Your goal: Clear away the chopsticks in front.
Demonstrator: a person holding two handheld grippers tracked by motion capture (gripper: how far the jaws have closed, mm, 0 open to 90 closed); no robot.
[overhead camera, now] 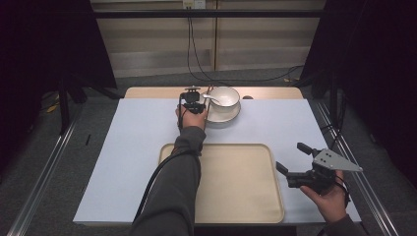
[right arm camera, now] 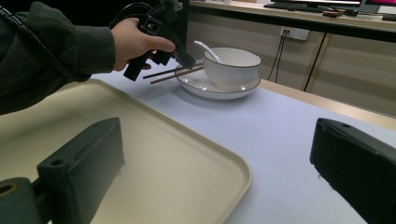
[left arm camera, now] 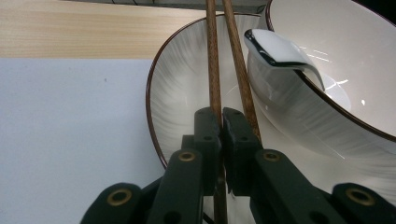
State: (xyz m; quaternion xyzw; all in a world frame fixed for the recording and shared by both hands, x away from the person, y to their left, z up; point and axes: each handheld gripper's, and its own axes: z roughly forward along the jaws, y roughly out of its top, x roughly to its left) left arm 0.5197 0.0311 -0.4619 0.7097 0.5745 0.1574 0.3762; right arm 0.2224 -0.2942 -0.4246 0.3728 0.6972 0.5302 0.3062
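The left gripper (left arm camera: 221,122) is pinching one of the two chopsticks (left arm camera: 213,56) lying across the plate (left arm camera: 182,84) beside the bowl (left arm camera: 336,60); lifting steadily should spare the spoon (left arm camera: 275,46). The right gripper (overhead camera: 293,158) is waiting open-jawed by the tray (overhead camera: 236,187), which is offering bare room, well apart.

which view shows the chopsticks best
The left gripper view: the chopsticks run up the middle, close and sharp, with the left tongs shut on them over the plate. The right gripper view shows them from the side, small. In the high view they are a thin sliver beside the bowl.
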